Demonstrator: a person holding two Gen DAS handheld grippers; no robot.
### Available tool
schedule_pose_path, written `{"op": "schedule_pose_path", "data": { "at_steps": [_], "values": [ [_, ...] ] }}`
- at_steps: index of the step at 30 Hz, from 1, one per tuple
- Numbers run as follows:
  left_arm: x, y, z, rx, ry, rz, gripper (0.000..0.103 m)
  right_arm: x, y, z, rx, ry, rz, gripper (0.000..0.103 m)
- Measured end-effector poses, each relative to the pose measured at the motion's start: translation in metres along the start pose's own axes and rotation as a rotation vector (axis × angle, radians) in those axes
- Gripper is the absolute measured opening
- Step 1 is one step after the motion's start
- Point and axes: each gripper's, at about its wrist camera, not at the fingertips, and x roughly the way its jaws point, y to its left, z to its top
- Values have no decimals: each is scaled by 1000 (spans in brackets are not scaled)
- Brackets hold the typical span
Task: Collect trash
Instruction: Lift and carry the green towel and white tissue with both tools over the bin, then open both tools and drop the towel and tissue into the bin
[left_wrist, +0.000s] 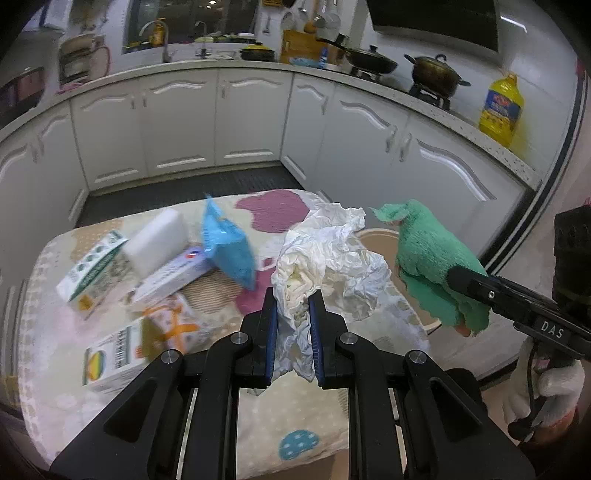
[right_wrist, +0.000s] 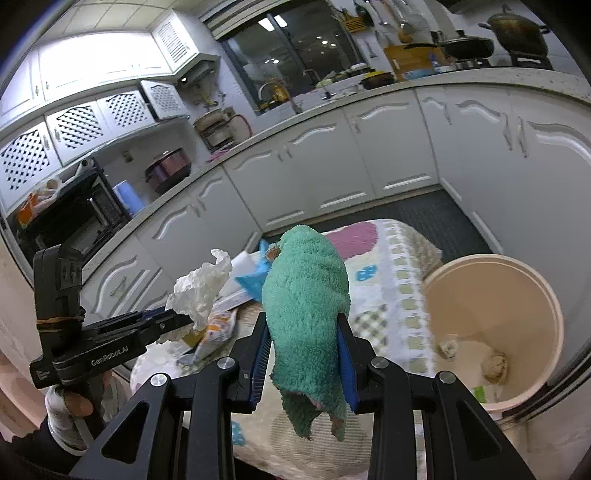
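Tissue (left_wrist: 325, 254) hides most of bin (left_wrist: 376, 236) behind left claw (left_wrist: 291, 302).

Cloth (right_wrist: 306, 295): green, fuzzy
Tissue (left_wrist: 328, 266): white — crumpled
Bin (right_wrist: 495, 332): beige
Tablecloth (left_wrist: 295, 424): cream — purple, blue patches

Two wrist fisheyes, close behind their jaws, angled down, sharing the table (left_wrist: 55, 406), bin (right_wrist: 495, 332) and kitchen cabinets (left_wrist: 177, 122)
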Motion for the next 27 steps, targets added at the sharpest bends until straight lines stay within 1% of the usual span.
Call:
{"op": "schedule_pose_path", "data": {
  "at_steps": [4,9,15,18,22,27],
  "values": [
    [15,-18,5,16,17,-29,13,-5,-16,1,15,-7,-32,32],
    [39,-38,11,21,59,-80,13,-10,-42,1,48,-11,-94,32],
    [76,-64,17,28,119,-136,13,-11,-83,-6,110,5,-179,32],
    [93,-76,20,36,140,-147,13,-11,-99,-9,143,14,-202,32],
    [119,-89,20,27,187,-170,13,-10,-116,-14,171,26,-226,32],
    [142,-102,23,23,211,-180,13,-8,-131,-18,195,38,-259,32]
  ]
}}
